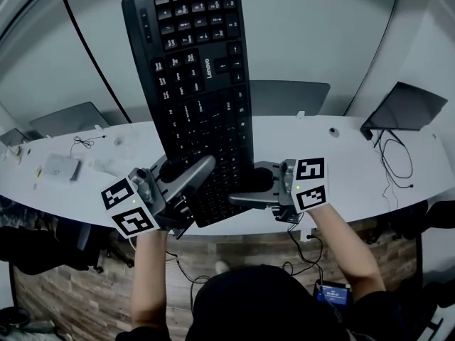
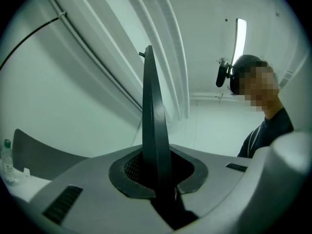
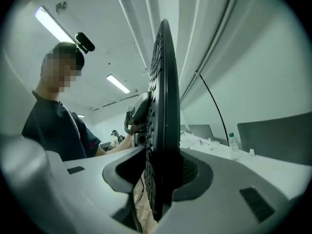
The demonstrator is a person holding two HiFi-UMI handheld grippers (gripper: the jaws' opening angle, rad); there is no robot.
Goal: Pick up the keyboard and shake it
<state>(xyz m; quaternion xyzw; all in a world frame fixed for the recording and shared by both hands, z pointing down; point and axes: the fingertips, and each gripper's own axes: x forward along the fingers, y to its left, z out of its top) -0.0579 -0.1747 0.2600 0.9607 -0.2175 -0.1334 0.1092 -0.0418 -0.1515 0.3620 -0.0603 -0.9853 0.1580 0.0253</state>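
Note:
The black keyboard (image 1: 199,91) is held up in the air, stood on end with its keys facing me. My left gripper (image 1: 186,190) is shut on its lower left edge and my right gripper (image 1: 240,190) is shut on its lower right edge. In the left gripper view the keyboard (image 2: 153,126) shows edge-on as a thin dark blade rising from between the jaws. The right gripper view shows the keyboard (image 3: 163,111) edge-on too, keys toward the left, pinched between the two pads.
Below lies a long white desk (image 1: 355,162) with a small white box (image 1: 61,168), loose cables (image 1: 394,158) and a laptop (image 1: 405,109) at the right. Grey chair backs (image 1: 288,96) stand behind the desk. A person shows in both gripper views.

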